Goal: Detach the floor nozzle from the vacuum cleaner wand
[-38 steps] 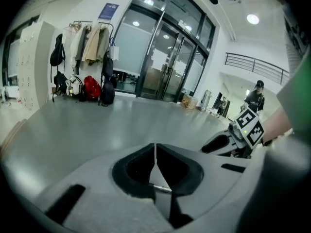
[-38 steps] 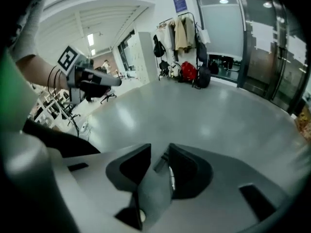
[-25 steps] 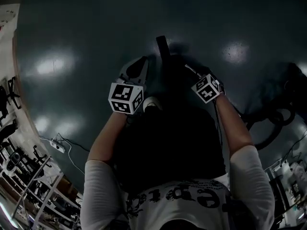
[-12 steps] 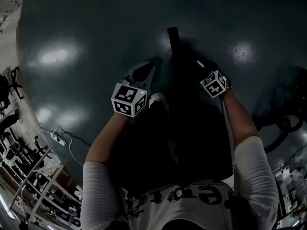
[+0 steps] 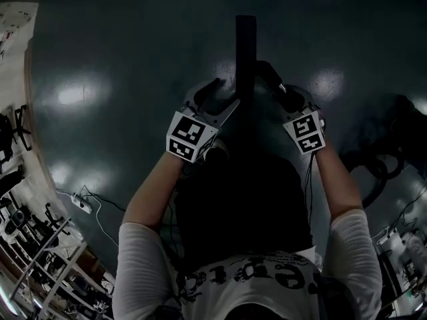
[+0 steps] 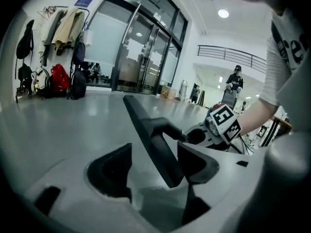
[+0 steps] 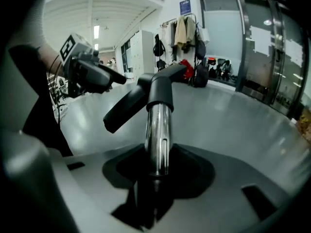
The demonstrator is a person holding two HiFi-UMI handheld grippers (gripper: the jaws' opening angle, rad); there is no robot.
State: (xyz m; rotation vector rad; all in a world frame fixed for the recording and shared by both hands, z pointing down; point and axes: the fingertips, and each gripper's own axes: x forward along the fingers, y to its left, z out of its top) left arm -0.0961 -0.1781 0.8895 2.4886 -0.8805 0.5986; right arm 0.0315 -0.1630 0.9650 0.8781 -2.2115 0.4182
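The long flat black plastic floor nozzle (image 6: 146, 130) is up off the glossy grey-green floor (image 5: 120, 39) and points away from the person. Its black elbow collar (image 7: 160, 90) sits on the polished chrome metal wand (image 7: 158, 135), so the joint has not yet parted. The right tongs (image 7: 156, 171) are closed on that chrome tube just below the collar, with a pad on either side of it. The left tongs (image 5: 221, 97) have just been opening. Their jaws stand about half apart with the near end of the nozzle bar between them, close against one jaw but not pinched by both.

To do this step well, I judge the left tongs should close squarely across the nozzle, nearer the elbow than the tip, so the bar cannot lever out. Then pull straight along the tube's line with a small twist while the right tongs hold the wand steady; a sideways tug would likely jam the collar or let the smooth chrome slip
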